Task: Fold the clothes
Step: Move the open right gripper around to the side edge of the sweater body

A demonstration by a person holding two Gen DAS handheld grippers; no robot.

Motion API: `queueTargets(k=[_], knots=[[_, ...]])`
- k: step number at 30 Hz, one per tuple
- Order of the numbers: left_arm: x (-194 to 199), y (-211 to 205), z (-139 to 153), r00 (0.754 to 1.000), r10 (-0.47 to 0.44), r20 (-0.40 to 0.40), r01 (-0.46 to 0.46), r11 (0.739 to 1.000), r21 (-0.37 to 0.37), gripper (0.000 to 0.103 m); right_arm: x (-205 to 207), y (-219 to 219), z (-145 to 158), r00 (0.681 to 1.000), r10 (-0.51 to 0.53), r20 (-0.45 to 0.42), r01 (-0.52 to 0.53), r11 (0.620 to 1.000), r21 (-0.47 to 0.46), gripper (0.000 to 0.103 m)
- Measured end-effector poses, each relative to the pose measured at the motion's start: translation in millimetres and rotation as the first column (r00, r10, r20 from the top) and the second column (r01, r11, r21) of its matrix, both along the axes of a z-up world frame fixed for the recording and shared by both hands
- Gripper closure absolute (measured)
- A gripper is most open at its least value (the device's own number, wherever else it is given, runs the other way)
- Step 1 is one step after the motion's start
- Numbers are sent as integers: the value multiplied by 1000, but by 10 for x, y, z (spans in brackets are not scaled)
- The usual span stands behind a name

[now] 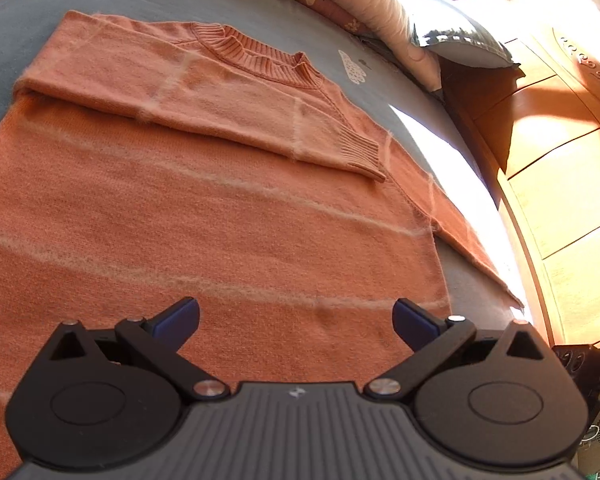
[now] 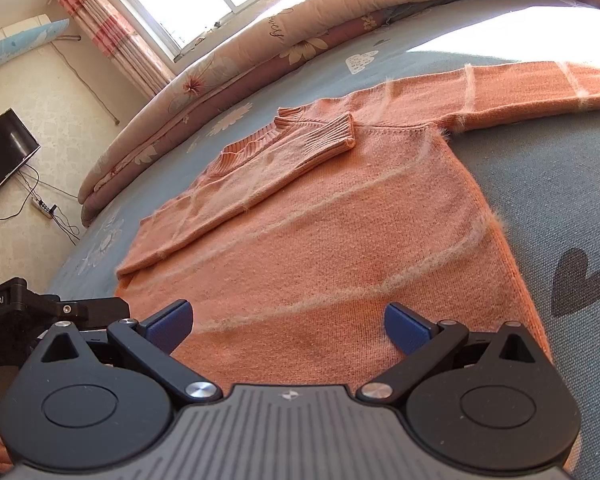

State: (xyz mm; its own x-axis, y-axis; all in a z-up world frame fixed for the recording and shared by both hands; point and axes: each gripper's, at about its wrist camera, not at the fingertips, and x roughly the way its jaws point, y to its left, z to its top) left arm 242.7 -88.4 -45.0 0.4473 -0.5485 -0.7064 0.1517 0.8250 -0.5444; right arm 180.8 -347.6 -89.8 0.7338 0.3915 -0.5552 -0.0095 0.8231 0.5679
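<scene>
The sweater (image 2: 340, 240) is lying flat on the bed (image 2: 540, 208), one sleeve (image 2: 268, 164) folded across it, the other sleeve (image 2: 520, 88) stretching sideways, seemingly toward the bed's edge.

The sweater (image 2: 320, 240) has its outstretched sleeve (image 2: 540, 84) cut off by the right edge in the right wrist view. Its near hem is hidden behind the right hand-held gripper (image 2: 288, 326).
</scene>
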Motion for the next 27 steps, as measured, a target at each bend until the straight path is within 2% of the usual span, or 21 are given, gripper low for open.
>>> queueTargets(k=[3,9,16,18,22,24,27], knots=[[-3,-186,-45,999,-47,-3,47,999,-2,1,-4,-42,7,1000,-17,-6,17,1000,21,0],[-101,-307,-169,996,-87,-28,88,996,17,1,-19,-131,24,999,-47,-18,48,996,72,0],[-499,-283,-43,984,-180,0,180,981,-71,1,-67,-228,95,998,-59,5,58,992,108,0],[-584,-326,-76,977,-211,-12,209,973,-94,1,-72,-254,98,998,-68,5,67,991,116,0],[-704,-424,-230,965,-251,-70,245,966,-87,1,-30,-255,35,997,-64,-31,68,990,123,0],[-729,-420,-219,965,-251,-74,245,966,-80,1,-20,-237,21,997,-59,-40,63,991,114,0],[-727,-324,-36,975,-216,-51,213,975,-58,1,-16,-222,15,998,-53,-42,57,993,106,0]])
